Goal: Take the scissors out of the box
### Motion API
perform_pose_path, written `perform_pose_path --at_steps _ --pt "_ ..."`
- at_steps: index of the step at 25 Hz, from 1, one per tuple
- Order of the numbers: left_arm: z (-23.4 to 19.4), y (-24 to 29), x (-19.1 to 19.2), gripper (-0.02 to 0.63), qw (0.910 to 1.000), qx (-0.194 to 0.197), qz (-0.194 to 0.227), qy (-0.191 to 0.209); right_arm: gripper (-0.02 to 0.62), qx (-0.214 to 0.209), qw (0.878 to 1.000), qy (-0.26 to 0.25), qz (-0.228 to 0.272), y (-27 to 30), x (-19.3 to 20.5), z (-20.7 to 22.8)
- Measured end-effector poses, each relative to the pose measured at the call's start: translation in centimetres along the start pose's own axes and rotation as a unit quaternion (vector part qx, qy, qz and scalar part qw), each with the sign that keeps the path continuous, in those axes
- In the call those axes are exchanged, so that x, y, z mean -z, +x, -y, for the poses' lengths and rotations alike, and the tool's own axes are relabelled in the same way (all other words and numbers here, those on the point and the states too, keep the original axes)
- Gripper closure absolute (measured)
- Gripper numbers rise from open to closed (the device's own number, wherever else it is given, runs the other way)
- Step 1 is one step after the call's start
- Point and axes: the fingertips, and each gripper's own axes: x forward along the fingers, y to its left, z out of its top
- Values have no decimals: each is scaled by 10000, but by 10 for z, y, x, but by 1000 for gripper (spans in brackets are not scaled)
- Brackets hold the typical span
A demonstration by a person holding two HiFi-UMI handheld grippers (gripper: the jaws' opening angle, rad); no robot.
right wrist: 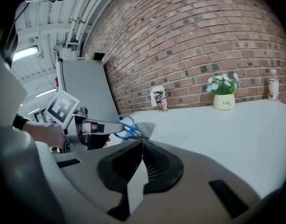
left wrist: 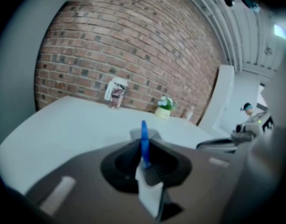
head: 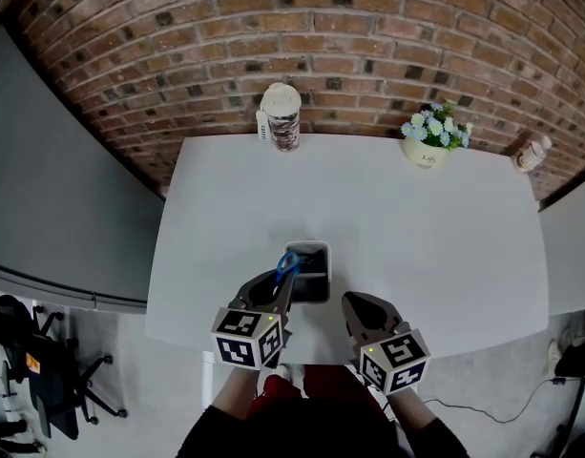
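Grippers angled downward, side by side; left gripper [head: 283, 281] pinches scissors [head: 288, 262] by blue handle over box [head: 312, 292]; right gripper [head: 353, 302] closed, empty

I seem to be in an office or lab room. The white surface [head: 445, 246] stands with its far edge against a bare brick wall [head: 302, 27]. A flower pot [head: 428, 151] sits near the far right corner. A black office chair [head: 39, 370] stands on grey floor off the left edge. Pipes [right wrist: 89, 6] and a strip light [right wrist: 26, 52] run overhead.
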Motion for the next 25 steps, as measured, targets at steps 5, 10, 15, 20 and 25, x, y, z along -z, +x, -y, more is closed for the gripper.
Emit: perform_pose_path --at_steps 5,10,15,20,25 --pt "3 -6 -4 558 10000 70 47 41 586 50 10000 -25 75 -4 -2 -1" --pt "5 -16 -11 558 9997 96 160 126 587 109 9997 -80 226 -5 -5 -2" --pt "5 -29 -18 558 9993 136 324 148 587 126 9993 -179 297 -6 -9 -10" --pt "5 -44 -27 558 9984 185 509 164 586 176 9986 -300 389 -9 -18 -17" --pt "4 -63 -32 558 9973 193 669 219 586 175 9977 -421 498 -12 -26 -27"
